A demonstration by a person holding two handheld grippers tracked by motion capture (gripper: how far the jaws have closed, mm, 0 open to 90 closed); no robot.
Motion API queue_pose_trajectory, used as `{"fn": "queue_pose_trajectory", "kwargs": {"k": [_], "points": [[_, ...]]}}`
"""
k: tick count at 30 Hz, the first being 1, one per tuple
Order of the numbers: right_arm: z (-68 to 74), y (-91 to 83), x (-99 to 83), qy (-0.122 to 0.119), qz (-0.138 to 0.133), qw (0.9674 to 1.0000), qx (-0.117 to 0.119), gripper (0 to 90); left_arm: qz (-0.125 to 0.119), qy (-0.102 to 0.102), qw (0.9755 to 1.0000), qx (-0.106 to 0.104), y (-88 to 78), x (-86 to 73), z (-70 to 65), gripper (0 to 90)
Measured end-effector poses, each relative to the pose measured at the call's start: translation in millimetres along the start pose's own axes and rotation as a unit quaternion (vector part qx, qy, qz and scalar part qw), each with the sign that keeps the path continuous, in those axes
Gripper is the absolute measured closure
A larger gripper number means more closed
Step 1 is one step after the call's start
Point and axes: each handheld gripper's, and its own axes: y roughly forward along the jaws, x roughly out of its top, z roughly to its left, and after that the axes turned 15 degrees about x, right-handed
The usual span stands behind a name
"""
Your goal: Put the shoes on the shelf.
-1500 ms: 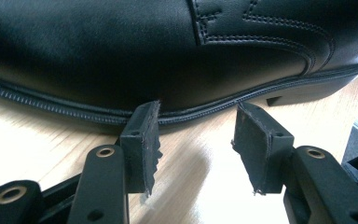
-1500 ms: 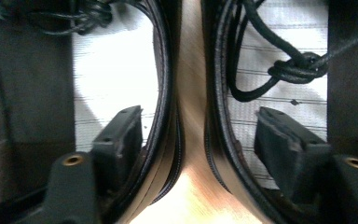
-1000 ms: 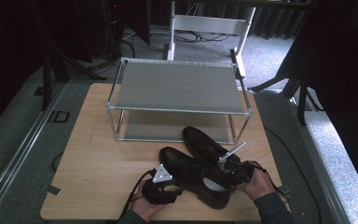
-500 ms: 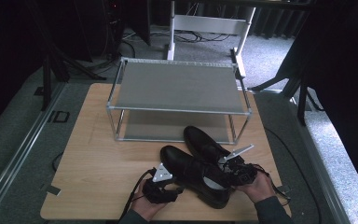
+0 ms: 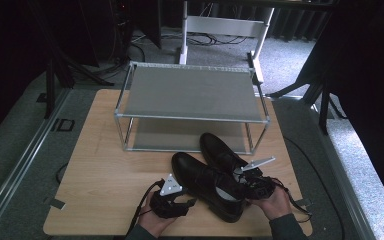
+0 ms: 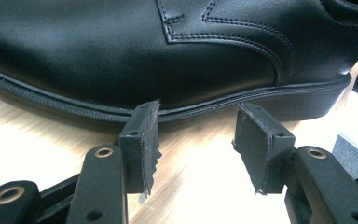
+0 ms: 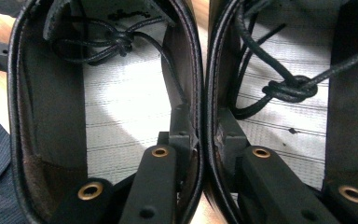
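Two black leather lace-up shoes lie side by side on the wooden table (image 5: 105, 165), the nearer shoe (image 5: 205, 182) and the farther shoe (image 5: 220, 150). My right gripper (image 5: 244, 184) comes in at their heels. In the right gripper view it (image 7: 204, 135) is shut on the two touching inner walls, one jaw inside the left-hand shoe (image 7: 56, 107), the other inside the right-hand shoe (image 7: 349, 84). My left gripper (image 5: 190, 202) stands open beside the nearer shoe. In the left gripper view its fingertips (image 6: 196, 135) nearly touch the sole edge of that shoe (image 6: 144, 56), with nothing between them.
A two-tier metal shoe rack (image 5: 190, 118) with grey mesh shelves stands at the back of the table, just beyond the shoes' toes. Bare wood lies to the left of the shoes. Dark stands and cables surround the table on the floor.
The right gripper has edged slightly to the right with the shoes. The left gripper has hardly moved.
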Motion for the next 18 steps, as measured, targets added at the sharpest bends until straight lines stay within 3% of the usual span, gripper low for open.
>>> {"fn": "queue_pose_trajectory", "kwargs": {"k": [18], "points": [[0.4, -9.5, 7.0, 0.008, -0.03, 0.9995, -0.008, 80.6, 0.001, -0.005, 1.0, 0.008, -1.3, -0.4, 5.0, 49.8]]}}
